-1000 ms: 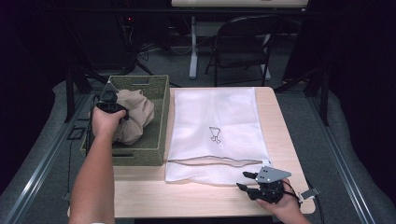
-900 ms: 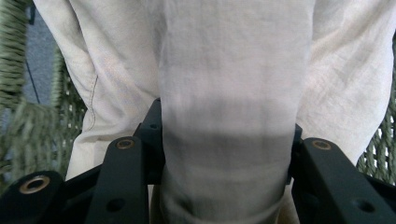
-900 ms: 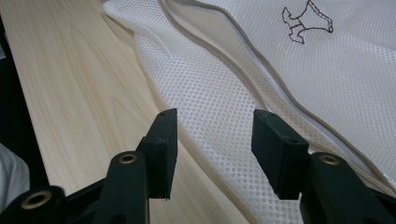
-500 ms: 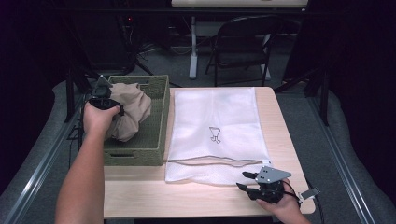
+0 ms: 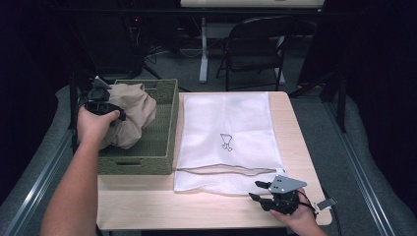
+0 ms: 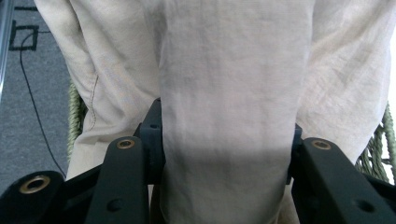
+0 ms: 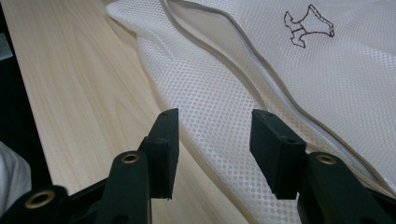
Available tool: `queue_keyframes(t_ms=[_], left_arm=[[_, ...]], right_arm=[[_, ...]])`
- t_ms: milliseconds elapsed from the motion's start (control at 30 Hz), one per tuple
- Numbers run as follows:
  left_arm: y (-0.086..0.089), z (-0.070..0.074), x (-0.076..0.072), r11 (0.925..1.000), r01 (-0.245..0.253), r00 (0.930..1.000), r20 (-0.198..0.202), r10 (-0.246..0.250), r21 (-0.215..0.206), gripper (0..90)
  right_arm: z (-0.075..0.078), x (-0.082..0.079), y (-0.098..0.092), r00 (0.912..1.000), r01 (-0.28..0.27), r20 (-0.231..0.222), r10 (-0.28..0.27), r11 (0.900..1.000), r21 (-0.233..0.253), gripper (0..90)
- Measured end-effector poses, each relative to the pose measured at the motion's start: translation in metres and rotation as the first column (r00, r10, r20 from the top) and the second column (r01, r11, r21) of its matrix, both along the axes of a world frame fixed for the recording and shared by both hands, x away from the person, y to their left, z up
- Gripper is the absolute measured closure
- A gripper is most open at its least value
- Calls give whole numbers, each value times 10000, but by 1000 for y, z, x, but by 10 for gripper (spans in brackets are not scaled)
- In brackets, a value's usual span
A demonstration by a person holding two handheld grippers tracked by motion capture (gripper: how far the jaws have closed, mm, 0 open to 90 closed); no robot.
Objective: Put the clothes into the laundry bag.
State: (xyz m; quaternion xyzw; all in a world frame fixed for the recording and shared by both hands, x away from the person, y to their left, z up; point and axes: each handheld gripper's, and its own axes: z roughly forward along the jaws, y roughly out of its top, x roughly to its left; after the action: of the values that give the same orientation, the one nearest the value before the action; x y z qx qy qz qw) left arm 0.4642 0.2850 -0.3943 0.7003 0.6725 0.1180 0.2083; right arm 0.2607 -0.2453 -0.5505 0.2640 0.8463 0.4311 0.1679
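Bare table (image 5: 147, 201) in front of the woven basket (image 5: 164, 128) and the white mesh bag (image 5: 226, 132): open passage across the near edge. Basket interior: largely blocked by the bunched beige garment (image 5: 130, 115). Bag's flap lies just ahead of the right gripper (image 7: 212, 140), jaws parted.

Black hand-held gripper (image 5: 259, 191) w/ brass screws

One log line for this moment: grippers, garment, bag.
left gripper: shut on beige crumpled cloth garment over green woven basket | right gripper: open, at white mesh laundry bag near edge
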Motion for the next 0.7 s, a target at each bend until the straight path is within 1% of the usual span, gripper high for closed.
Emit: queue_keyframes(t_ms=[33,67,200,267,300,333,367,400,500,533,567,600,633,700], left_arm=[[0,2,-3,9999,111,9999,79,-111,13,534],[0,2,-3,9999,111,9999,79,-111,13,534],[-2,9,-12,9992,405,9989,228,-406,71,534],[-2,11,-14,9987,503,9985,193,-504,87,535],[-6,14,-18,9981,596,9977,302,-601,166,535],[-7,16,-20,9972,718,9969,312,-724,202,535],[-7,16,-20,9972,718,9969,312,-724,202,535],[-12,19,-24,9958,879,9953,380,-889,260,535],[-18,24,-31,9923,1194,9916,457,-1208,314,535],[-18,24,-31,9923,1194,9916,457,-1208,314,535],[-21,27,-36,9899,1385,9890,476,-1398,296,535],[-21,27,-36,9899,1385,9890,476,-1398,296,535],[-24,28,-39,9875,1544,9862,549,-1559,302,535],[-26,30,-43,9852,1682,9843,489,-1697,318,535]], right_arm=[[0,0,1,10000,1,18,-1,10000,28,521],[0,0,1,10000,1,18,-1,10000,28,521],[0,0,1,10000,-7,46,7,10000,20,525],[0,0,1,10000,-1,48,1,10000,10,525],[0,0,1,10000,31,82,-31,10000,-25,527],[0,0,1,10000,31,83,-31,10000,-21,528],[0,0,1,10000,31,83,-31,10000,-21,528],[0,0,2,10000,-10,75,10,10000,-18,532],[-1,0,2,10000,-29,62,29,10000,-61,535],[-1,0,2,10000,-29,62,29,10000,-61,535],[-1,0,3,10000,-14,59,14,10000,-77,538],[-1,0,3,10000,-14,59,14,10000,-77,538],[-1,0,3,9999,-25,98,25,10000,-65,542],[-1,-1,3,9999,-23,117,24,10000,-56,543]])
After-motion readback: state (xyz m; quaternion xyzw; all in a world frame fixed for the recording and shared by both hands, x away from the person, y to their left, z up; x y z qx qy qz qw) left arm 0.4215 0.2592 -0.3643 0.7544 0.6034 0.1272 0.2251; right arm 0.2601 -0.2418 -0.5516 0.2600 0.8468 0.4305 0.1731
